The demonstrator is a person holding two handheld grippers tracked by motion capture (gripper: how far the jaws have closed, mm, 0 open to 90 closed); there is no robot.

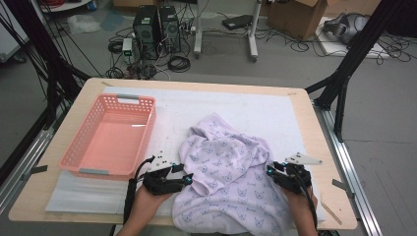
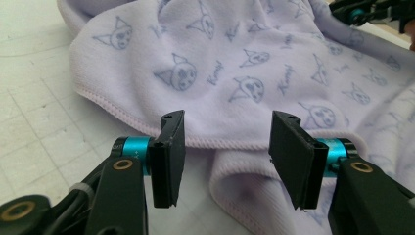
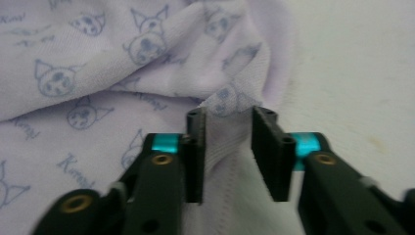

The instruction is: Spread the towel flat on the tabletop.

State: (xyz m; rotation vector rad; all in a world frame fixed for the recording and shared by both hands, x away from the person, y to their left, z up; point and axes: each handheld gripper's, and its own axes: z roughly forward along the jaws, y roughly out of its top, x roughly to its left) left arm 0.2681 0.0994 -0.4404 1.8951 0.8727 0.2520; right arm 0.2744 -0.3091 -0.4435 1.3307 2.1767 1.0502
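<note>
- A soft lilac towel (image 1: 231,169) printed with small cat faces lies crumpled on the white mat (image 1: 246,108), at the table's near edge, its hem stitched.
- The left gripper (image 1: 188,180) sits at the towel's left hem, jaws apart with nothing pressed between them.
- The right gripper (image 1: 270,170) has a fold of the towel between its jaws; whether the pads pinch it I cannot tell.
- The pink slotted plastic basket (image 1: 78,147) stands left, with bare mat behind.

Basket (image 1: 110,135) left of cloth (image 1: 228,172) on table (image 1: 305,105); grippers apparently flank cloth.
</note>
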